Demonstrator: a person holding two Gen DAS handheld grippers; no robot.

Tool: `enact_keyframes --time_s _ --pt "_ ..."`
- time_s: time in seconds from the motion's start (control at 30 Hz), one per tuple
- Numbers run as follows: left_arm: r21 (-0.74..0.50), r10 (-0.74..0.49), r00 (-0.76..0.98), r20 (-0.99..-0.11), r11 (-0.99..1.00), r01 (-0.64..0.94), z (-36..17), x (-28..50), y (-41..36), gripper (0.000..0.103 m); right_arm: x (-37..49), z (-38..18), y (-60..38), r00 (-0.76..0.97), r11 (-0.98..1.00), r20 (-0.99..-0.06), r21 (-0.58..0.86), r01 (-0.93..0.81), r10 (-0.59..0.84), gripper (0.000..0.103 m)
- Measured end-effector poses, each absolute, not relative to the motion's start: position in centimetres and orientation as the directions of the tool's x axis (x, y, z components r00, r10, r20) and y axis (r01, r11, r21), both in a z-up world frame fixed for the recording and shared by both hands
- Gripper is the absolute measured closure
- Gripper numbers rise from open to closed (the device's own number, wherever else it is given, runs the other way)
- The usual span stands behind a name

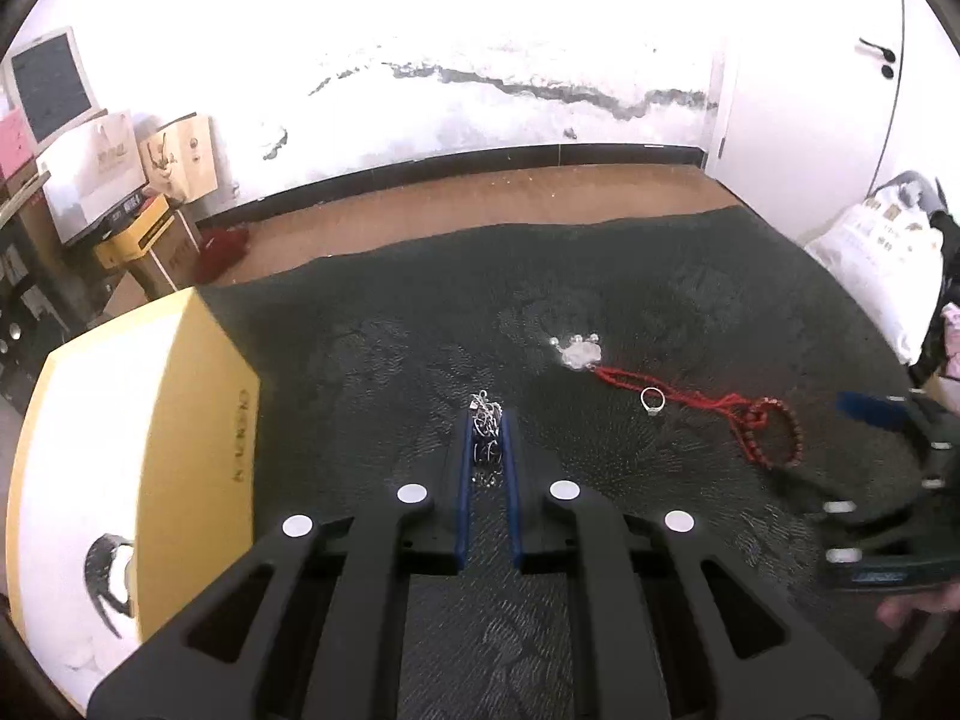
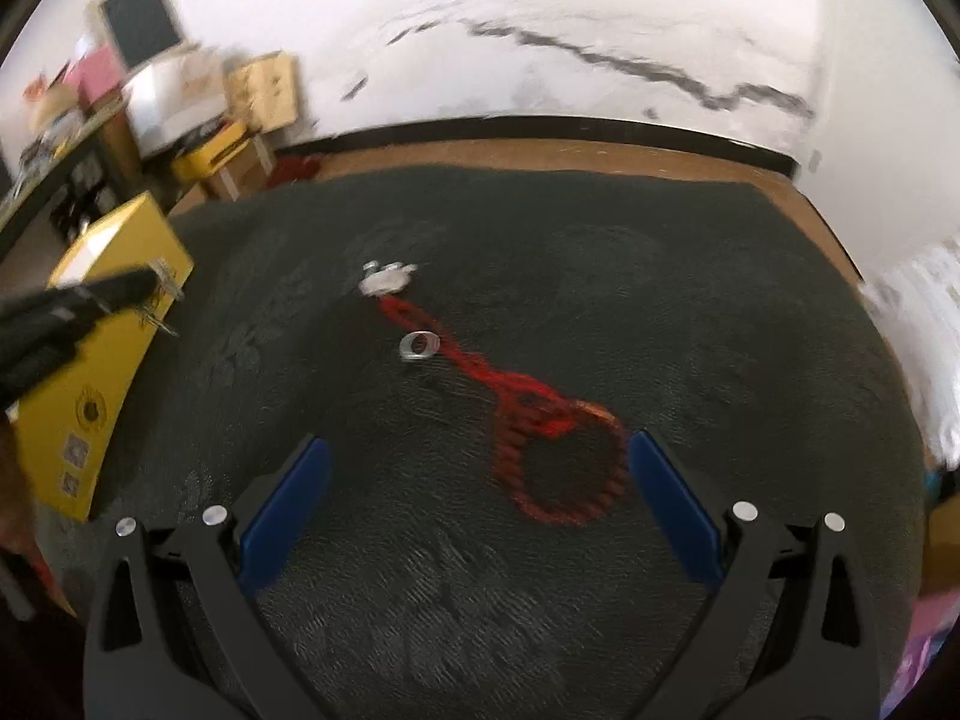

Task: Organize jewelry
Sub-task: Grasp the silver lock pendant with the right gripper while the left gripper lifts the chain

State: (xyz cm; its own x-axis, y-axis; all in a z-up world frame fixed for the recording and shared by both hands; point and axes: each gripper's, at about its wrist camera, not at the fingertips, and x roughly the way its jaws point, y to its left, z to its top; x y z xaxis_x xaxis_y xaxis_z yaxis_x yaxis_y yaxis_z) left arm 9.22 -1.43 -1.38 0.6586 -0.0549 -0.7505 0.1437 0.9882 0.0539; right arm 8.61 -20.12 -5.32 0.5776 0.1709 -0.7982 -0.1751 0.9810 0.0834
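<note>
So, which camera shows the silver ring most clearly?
The left wrist view: the silver ring is sharp there, lying on the dark cloth beside the red cord. The right wrist view shows it bigger, but blurred by motion.

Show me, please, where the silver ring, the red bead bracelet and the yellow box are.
silver ring [image 1: 652,401], left wrist view, on its band.
red bead bracelet [image 1: 798,432], left wrist view, on its beaded loop.
yellow box [image 1: 198,420], left wrist view, on its top face.
</note>
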Motion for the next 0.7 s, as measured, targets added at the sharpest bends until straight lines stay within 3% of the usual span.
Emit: enact_keyframes --time_s 0.4,0.47,0.5,0.53,0.57,0.7 --pt "0.036 -0.052 0.643 -0.764 0.992 0.123 -1.2 9.2 1.7 0.094 20.6 -11.2 -12.5 0.489 0.956 -0.859 0.005 -0.293 0.155 0.006" --pt "0.039 -0.046 0.645 -0.763 0.992 0.116 -1.1 9.1 2.2 0.094 21.2 -11.1 -11.9 0.502 0.956 -0.849 0.013 -0.293 0.165 0.011" --pt "0.039 -0.043 0.644 -0.764 0.993 0.113 -1.1 9.1 2.5 0.094 21.3 -10.9 -11.7 0.513 0.957 -0.842 0.013 -0.290 0.167 0.027" --pt "0.040 -0.040 0.641 -0.767 0.993 0.109 -1.1 9.1 2.8 0.094 21.2 -10.5 -11.4 0.523 0.955 -0.834 0.019 -0.296 0.179 0.051" --pt "0.040 -0.037 0.638 -0.769 0.994 0.106 -1.2 9.0 3.1 0.094 21.2 -10.3 -11.1 0.522 0.953 -0.833 0.019 -0.302 0.182 0.066" --pt "0.032 -0.030 0.628 -0.778 0.996 0.087 -1.1 9.0 4.4 0.094 20.8 -9.4 -10.2 0.511 0.951 -0.843 0.000 -0.310 0.167 0.070"
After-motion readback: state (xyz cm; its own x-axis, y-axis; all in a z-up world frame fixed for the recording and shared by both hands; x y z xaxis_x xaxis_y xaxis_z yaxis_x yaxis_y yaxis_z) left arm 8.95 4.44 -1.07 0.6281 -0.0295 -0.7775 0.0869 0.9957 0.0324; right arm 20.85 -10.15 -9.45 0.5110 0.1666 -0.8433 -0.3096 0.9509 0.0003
